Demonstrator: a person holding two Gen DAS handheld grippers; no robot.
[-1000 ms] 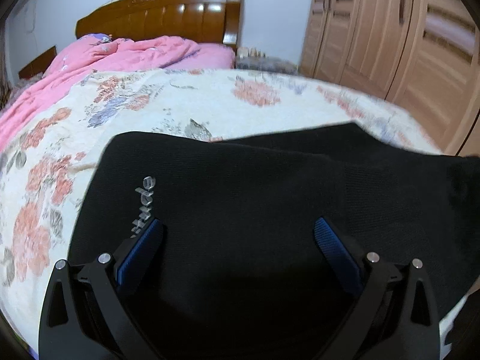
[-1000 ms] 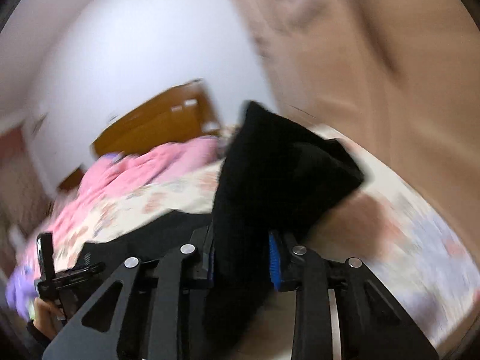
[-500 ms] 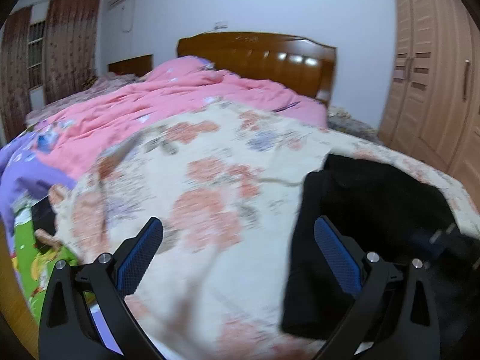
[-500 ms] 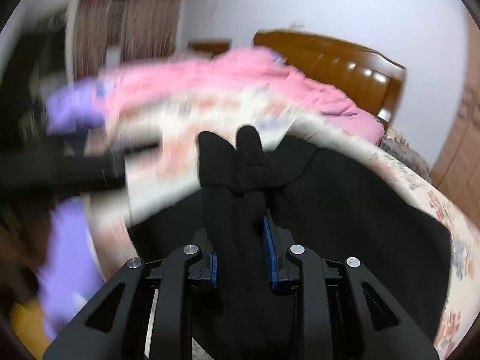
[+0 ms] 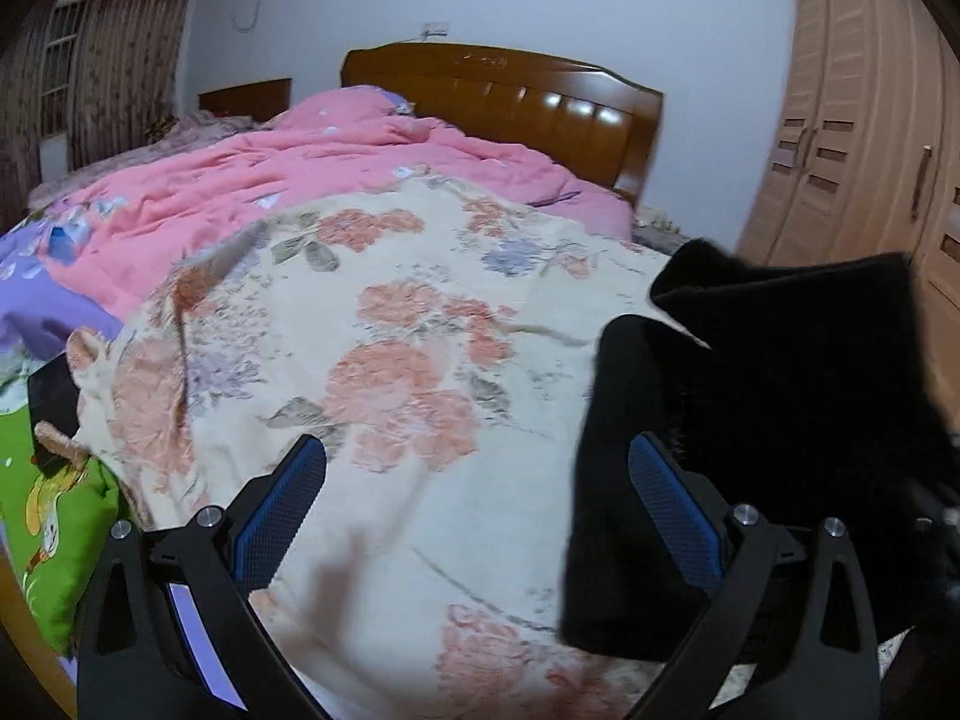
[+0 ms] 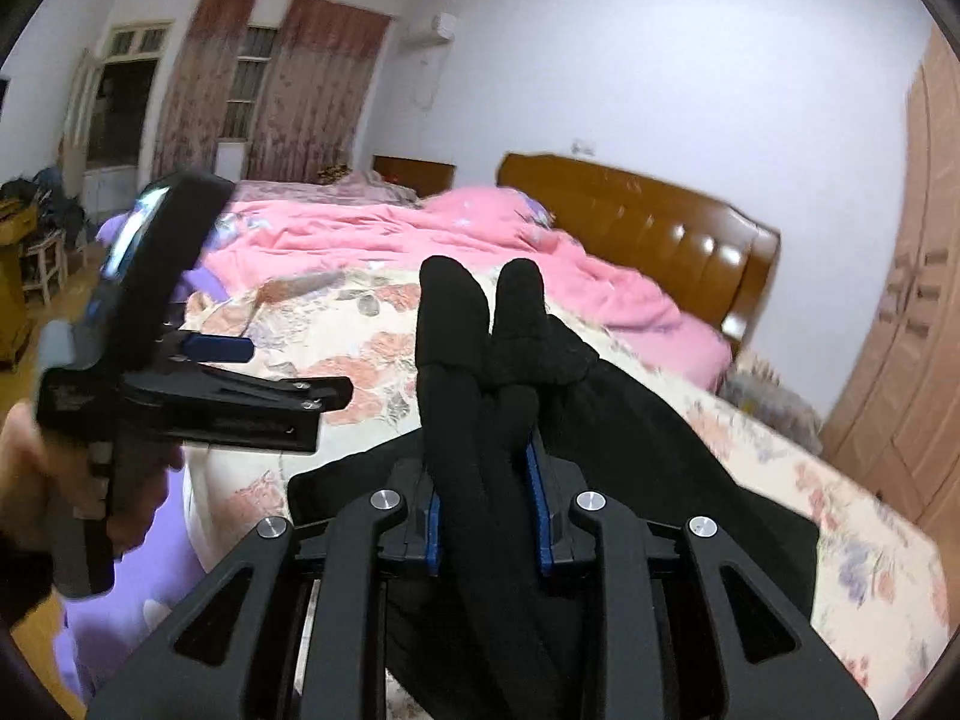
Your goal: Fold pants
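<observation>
Now we see the black pants (image 6: 648, 450) lying in a dark, matte heap on the floral quilt (image 5: 390, 360) of the bed, toward its right edge near the wooden wardrobe (image 5: 870, 150). Our right hand-held gripper (image 6: 483, 510) is clamped on a bunched fold of the pants, two rounded black lobes of cloth standing up between its blue pads (image 6: 536, 516). Our left hand-held gripper (image 5: 474, 510) holds nothing, its fingers spread wide over the quilt, with the right-side pad just beside the edge of the pants (image 5: 750, 420). In the right wrist view that left hand-held gripper (image 6: 240, 360) hangs off to the left, gripped by a hand (image 6: 30, 480), apart from the cloth. Compared with half a second ago, the left view has barely shifted: the quilt and the pants sit in much the same place. The right view, which was smeared with motion, is now sharper, and the grip on the fold is unchanged. Behind lie a pink duvet (image 5: 270, 180) and a wooden headboard (image 5: 510, 96).
</observation>
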